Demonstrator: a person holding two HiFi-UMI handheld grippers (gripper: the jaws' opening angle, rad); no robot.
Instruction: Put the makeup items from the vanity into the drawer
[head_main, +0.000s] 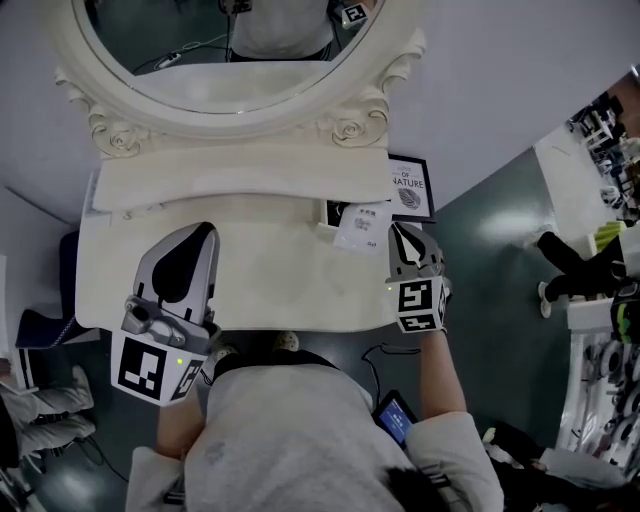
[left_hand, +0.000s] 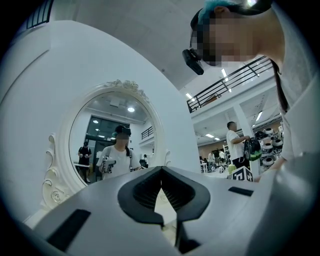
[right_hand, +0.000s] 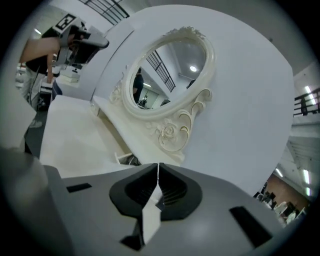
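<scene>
Left tongs (head_main: 204, 234) closed over vanity (head_main: 280, 285), right tongs (head_main: 398, 233) closed, white packet (head_main: 360, 230) just beside

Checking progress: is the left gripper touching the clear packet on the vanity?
Apart. The head view shows a bare stretch of vanity top between the left gripper and the clear packet.

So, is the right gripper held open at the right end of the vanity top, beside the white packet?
Not open: the right gripper is shut, jaw tips together on nothing, as the right gripper view shows. It is at the right end of the vanity top, beside the white packet.
</scene>
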